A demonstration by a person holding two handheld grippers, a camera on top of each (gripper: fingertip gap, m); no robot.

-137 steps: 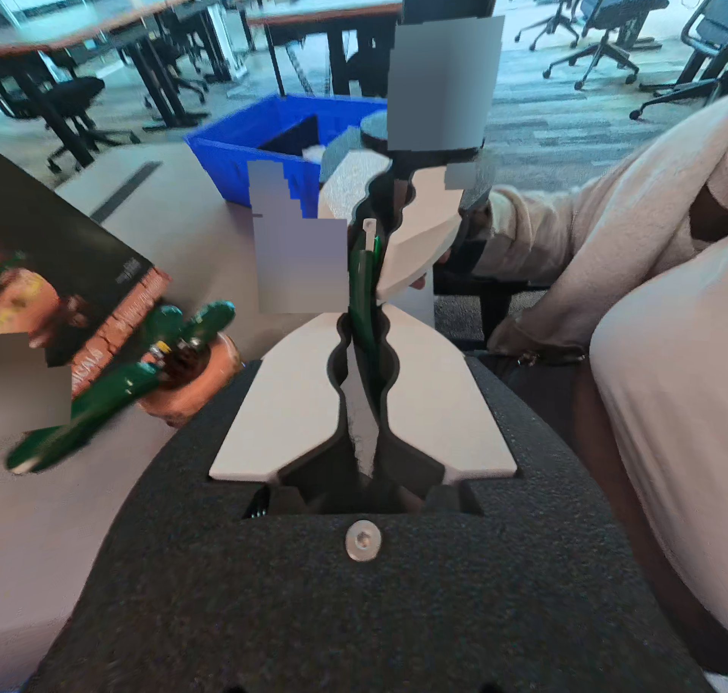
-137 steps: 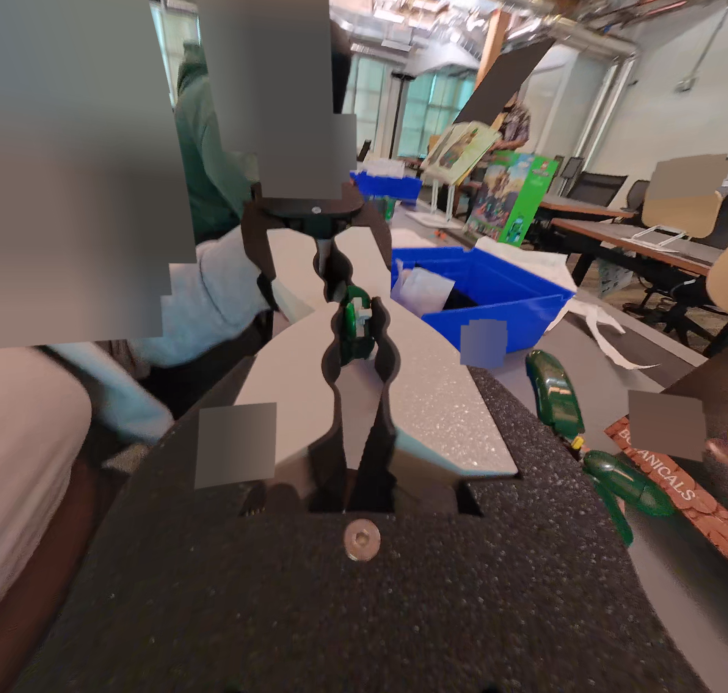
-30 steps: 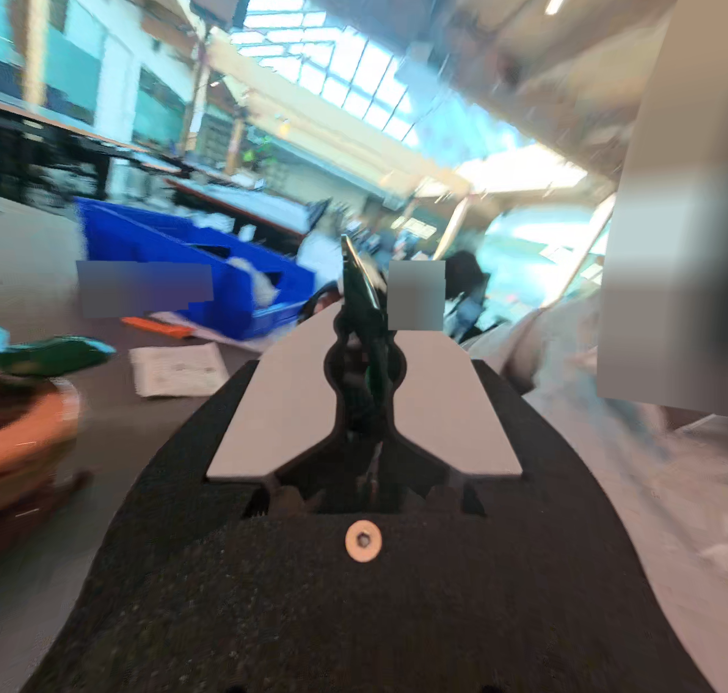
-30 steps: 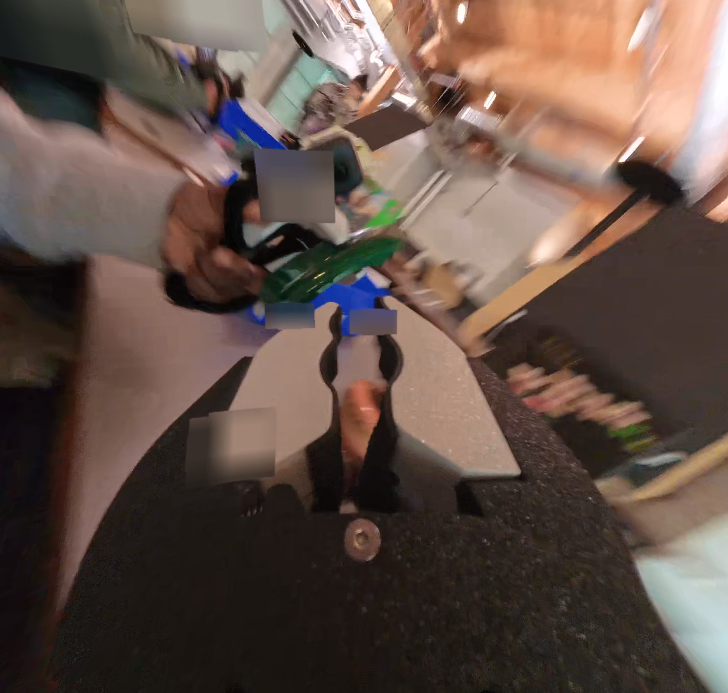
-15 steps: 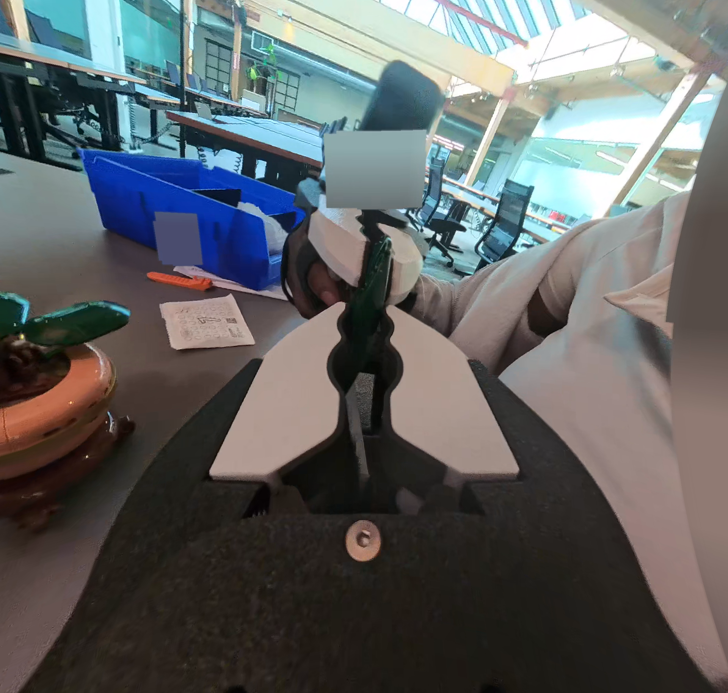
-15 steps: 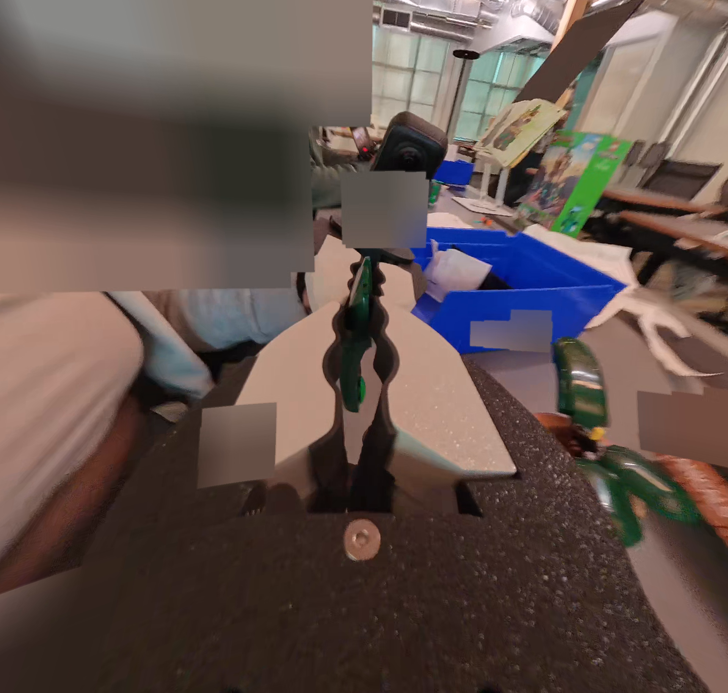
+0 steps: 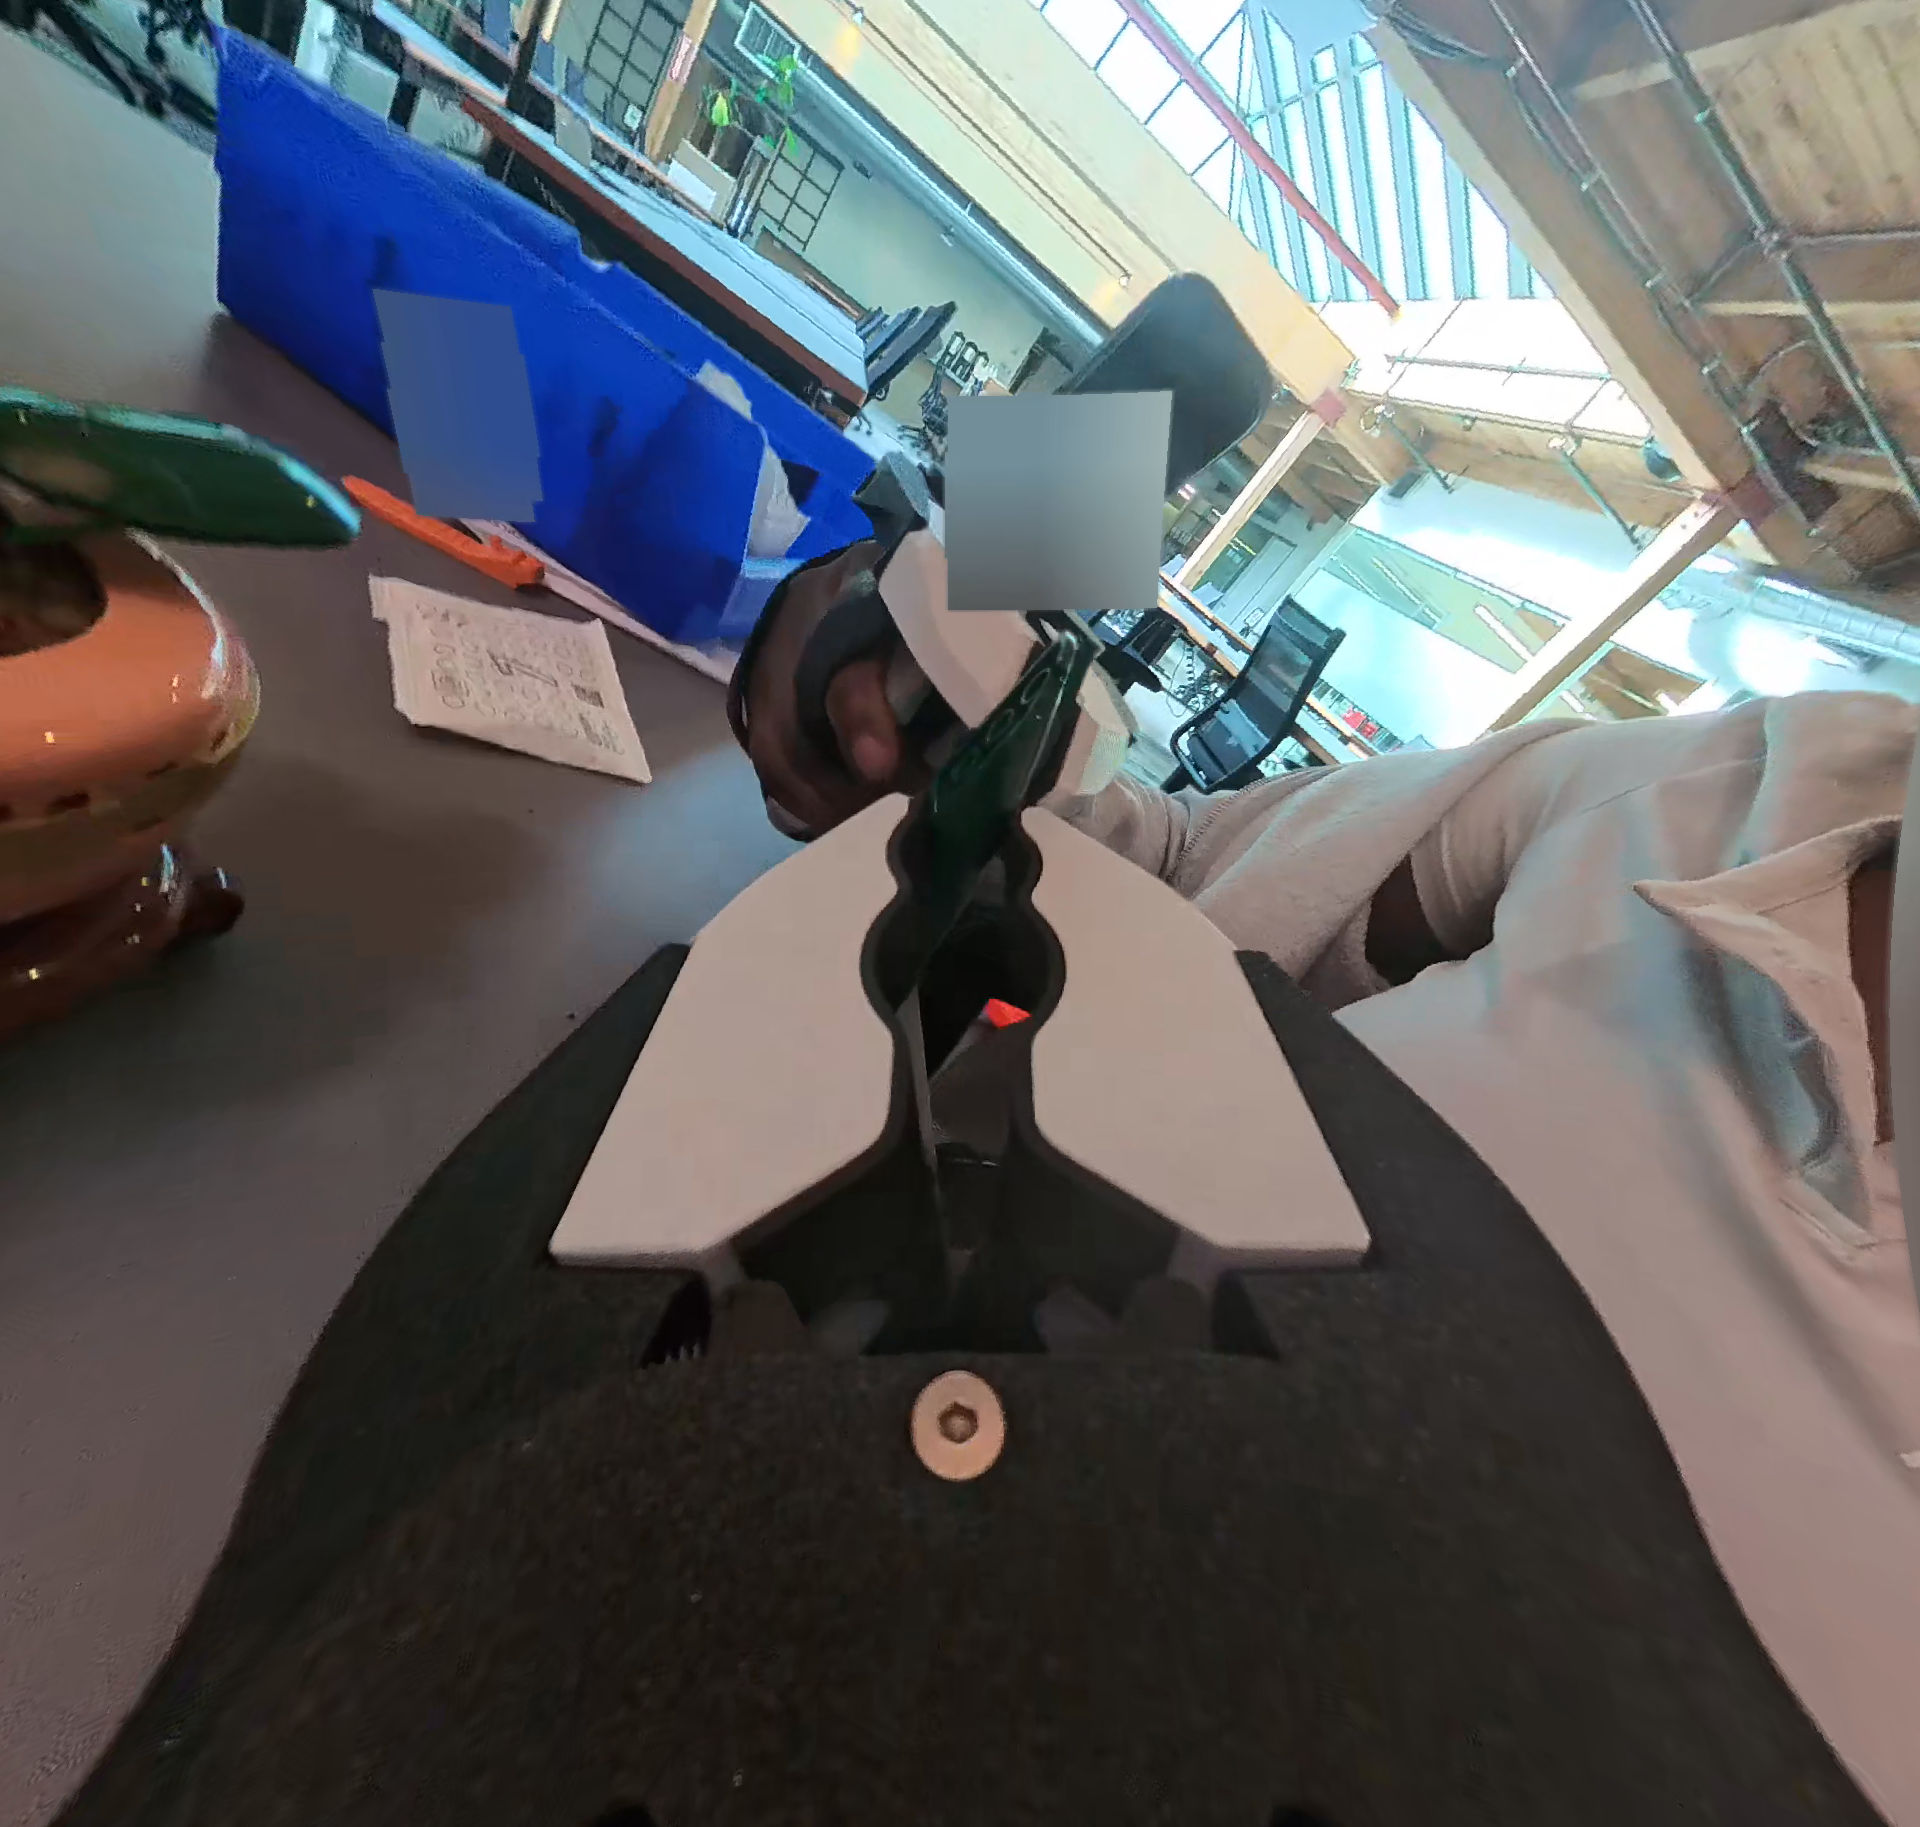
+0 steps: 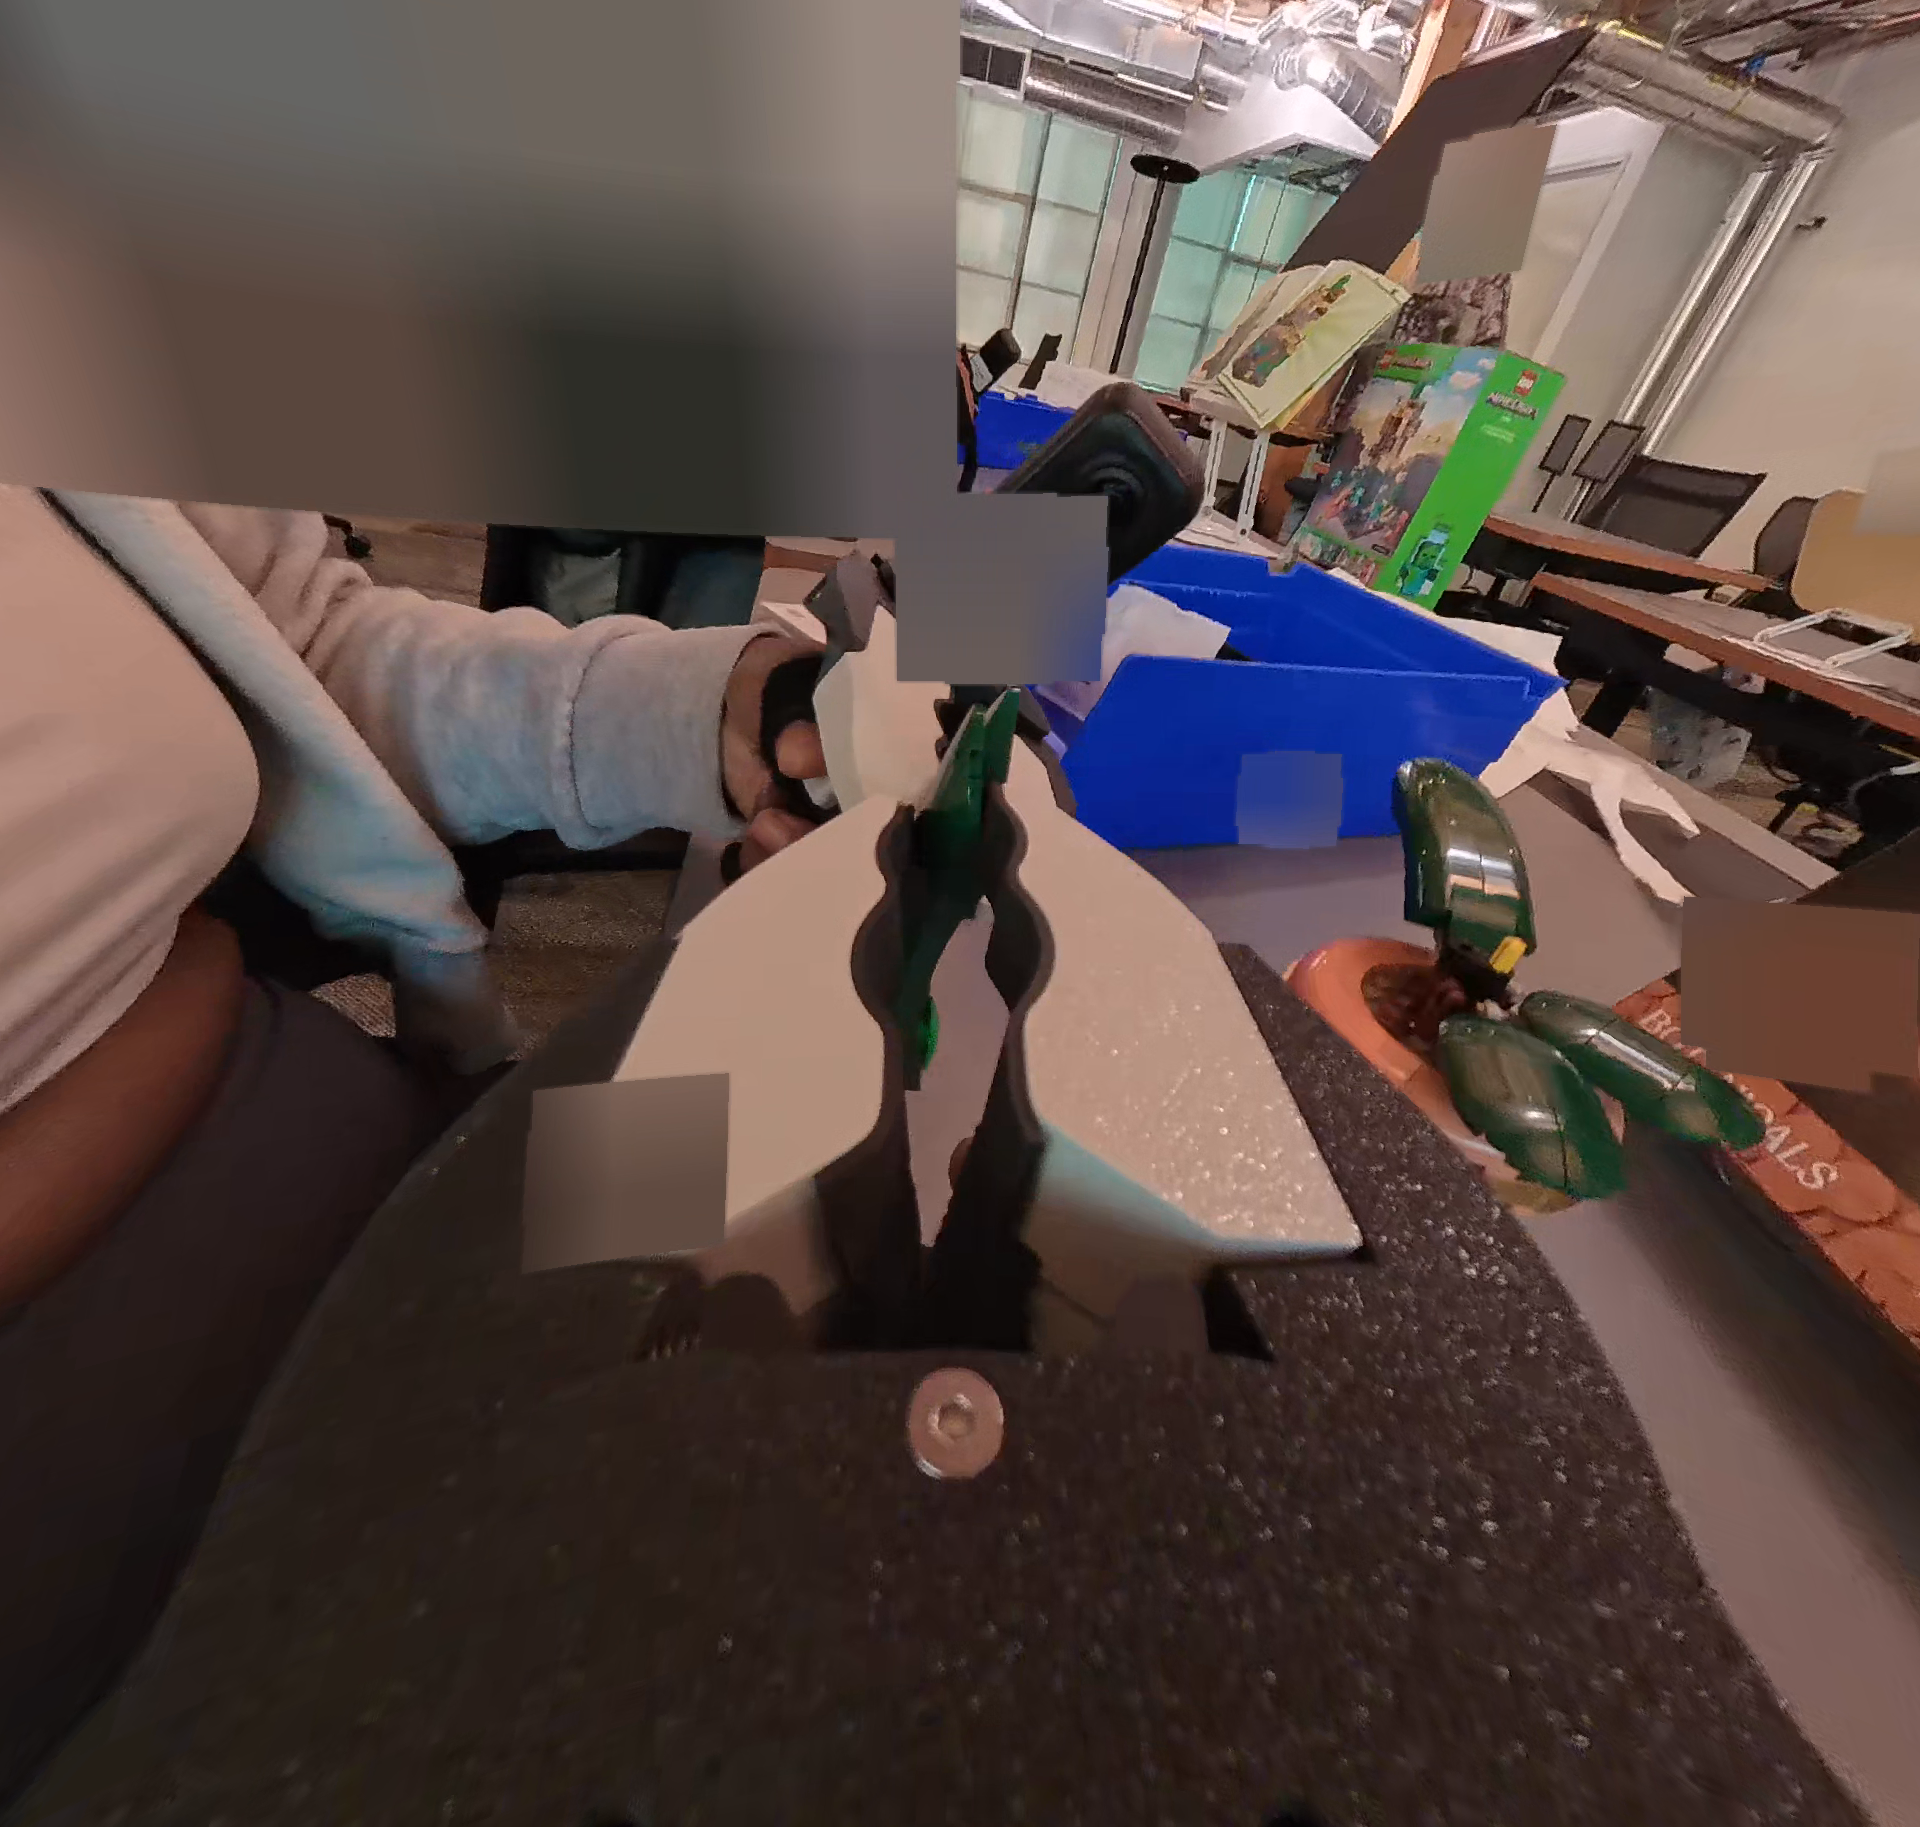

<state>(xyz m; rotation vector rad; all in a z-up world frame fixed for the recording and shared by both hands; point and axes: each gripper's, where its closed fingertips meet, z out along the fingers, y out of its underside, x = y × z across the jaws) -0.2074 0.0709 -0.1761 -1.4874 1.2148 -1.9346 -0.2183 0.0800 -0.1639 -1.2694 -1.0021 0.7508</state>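
The left gripper (image 7: pixel 961 832) and right gripper (image 8: pixel 951 832) met tip to tip, each clamped on one end of the same green leaf piece (image 7: pixel 1003 738) held between them in the air. The terracotta toy plant pot (image 7: pixel 114 728) sat to the left gripper's left, with the blue bin (image 7: pixel 582 406) beyond. Half a second earlier the leaf stood nearly upright; now it leaned right.

Each cam sat just behind its own fingers, looking fwd and tilted slightly up. Left wrist view faced the right gripper (image 7: pixel 997 697) close up; right wrist view faced the left gripper (image 8: pixel 935 738). Both shared the blue bin (image 7: pixel 582 406) and the green leaf piece (image 8: pixel 951 842).
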